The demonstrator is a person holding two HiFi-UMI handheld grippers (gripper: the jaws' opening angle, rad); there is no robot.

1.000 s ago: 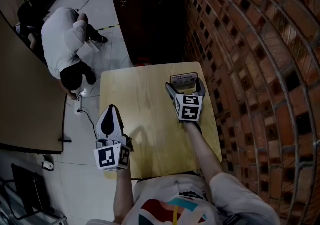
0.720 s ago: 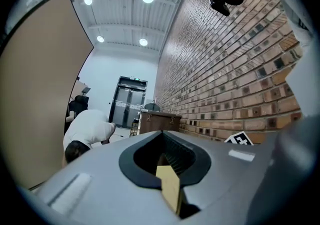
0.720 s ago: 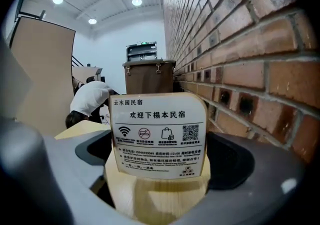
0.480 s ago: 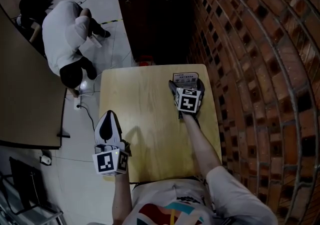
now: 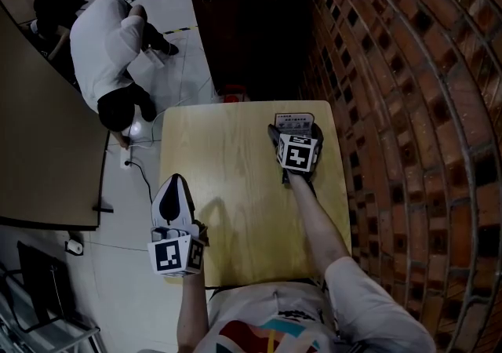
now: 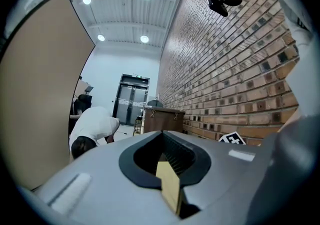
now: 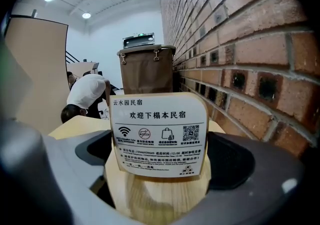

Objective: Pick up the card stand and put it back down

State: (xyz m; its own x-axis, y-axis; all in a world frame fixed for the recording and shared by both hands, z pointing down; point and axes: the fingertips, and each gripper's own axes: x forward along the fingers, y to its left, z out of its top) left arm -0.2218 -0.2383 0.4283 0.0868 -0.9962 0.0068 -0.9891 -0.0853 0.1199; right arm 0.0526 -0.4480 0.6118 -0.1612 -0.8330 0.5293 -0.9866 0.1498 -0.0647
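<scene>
card stand [image 7: 159, 134] btw R gripper [image 5: 295, 135] jaws

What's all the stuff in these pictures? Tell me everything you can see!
card stand: one, white card in a light wooden base, far right corner of the table
table: one, light wood, in front of the person
cabinet: one, dark brown, beyond the table
brick wall: one, reddish brown, along the right
other tabletop: one, brown, at the left
crouching person: one, white top, on the floor far left
left gripper: grey, jaws together, empty, at the table's left edge
right gripper: grey, jaws either side of the card stand's base
</scene>
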